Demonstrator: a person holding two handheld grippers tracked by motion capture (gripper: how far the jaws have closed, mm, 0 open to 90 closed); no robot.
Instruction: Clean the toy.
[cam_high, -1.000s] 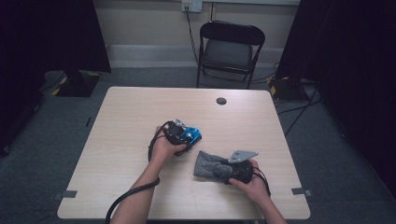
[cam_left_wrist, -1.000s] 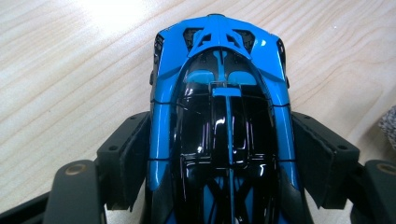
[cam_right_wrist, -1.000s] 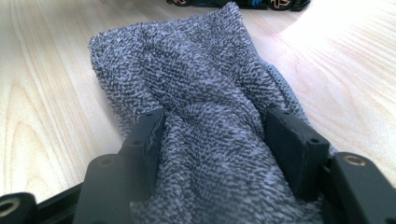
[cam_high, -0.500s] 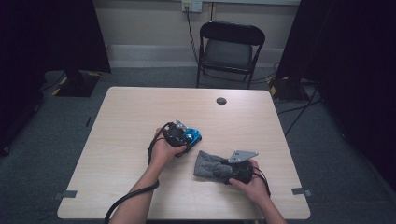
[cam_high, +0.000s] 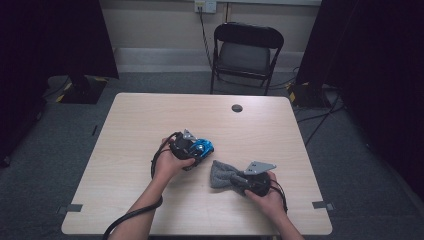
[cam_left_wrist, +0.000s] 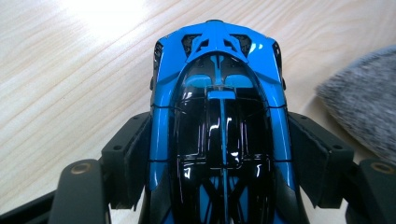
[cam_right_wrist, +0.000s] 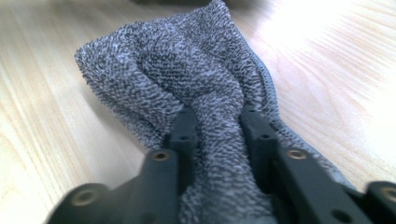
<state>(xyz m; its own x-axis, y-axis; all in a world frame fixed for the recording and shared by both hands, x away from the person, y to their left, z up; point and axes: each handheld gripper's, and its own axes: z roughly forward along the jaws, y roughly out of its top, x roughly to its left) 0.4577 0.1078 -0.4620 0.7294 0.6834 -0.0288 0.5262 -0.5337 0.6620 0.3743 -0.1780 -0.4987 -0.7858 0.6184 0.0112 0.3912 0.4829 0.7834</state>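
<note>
A blue and black toy car is off the table's middle, held in my left gripper. In the left gripper view the car fills the gap and both pads press on its sides. A grey knitted cloth lies on the table to the right of the car. My right gripper grips its near end. Its jaws have just been closing, and in the right gripper view the cloth is bunched and pinched in that gripper.
A small round black cap sits in the table's far part. A black folding chair stands behind the table. Cables lie on the floor at the right. The cloth's edge lies just right of the car.
The right jaws have drawn together on the cloth, which now looks pinched like a bow. The left hand with the car has shifted a little.
</note>
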